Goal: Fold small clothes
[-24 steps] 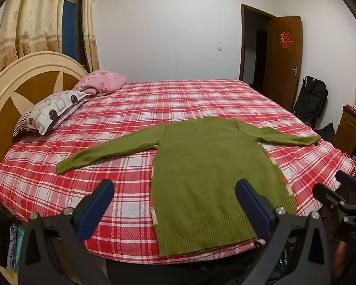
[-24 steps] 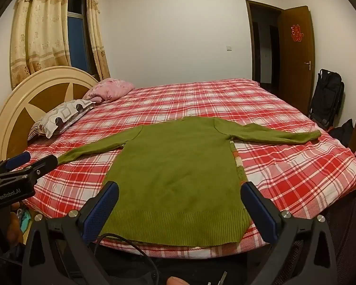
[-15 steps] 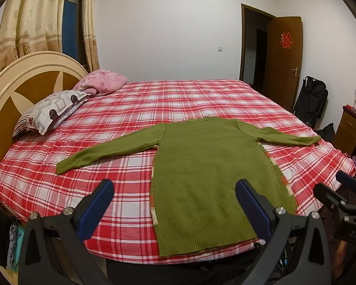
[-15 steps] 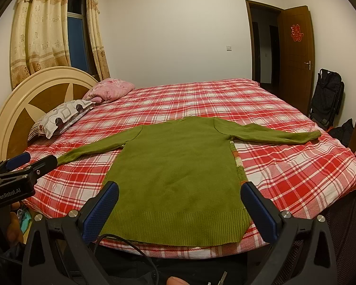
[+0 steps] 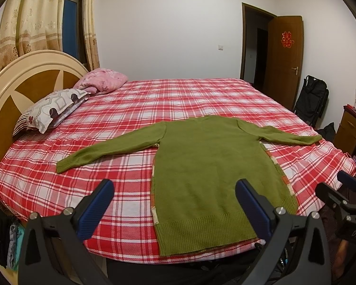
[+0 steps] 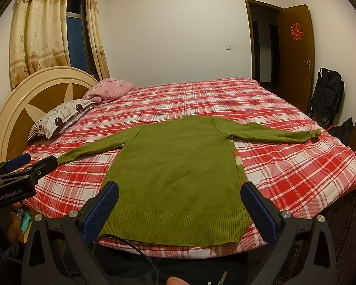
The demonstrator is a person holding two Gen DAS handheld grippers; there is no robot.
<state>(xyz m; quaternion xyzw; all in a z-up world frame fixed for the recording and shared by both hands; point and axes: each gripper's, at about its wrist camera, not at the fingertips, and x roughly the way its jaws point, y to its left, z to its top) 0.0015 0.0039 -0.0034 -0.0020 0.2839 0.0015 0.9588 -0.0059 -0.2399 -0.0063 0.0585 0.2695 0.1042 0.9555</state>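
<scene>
A green knit sweater [image 5: 213, 166] lies flat, back up, on the red plaid bed [image 5: 154, 109], both sleeves spread out and its hem at the near edge; it also shows in the right wrist view [image 6: 178, 173]. A patterned garment edge [image 5: 280, 173] peeks out under it. My left gripper [image 5: 174, 210] is open and empty, held off the bed in front of the hem's left part. My right gripper [image 6: 179, 211] is open and empty, in front of the hem's middle. Neither touches the sweater.
A patterned pillow [image 5: 52, 110] and a pink bundle [image 5: 102, 82] lie by the round headboard [image 5: 16, 90] at left. A wooden dresser [image 5: 353, 128] and a black bag [image 5: 313, 99] stand right of the bed, near the open door [image 5: 284, 59]. A cable [image 6: 128, 247] hangs by the right gripper.
</scene>
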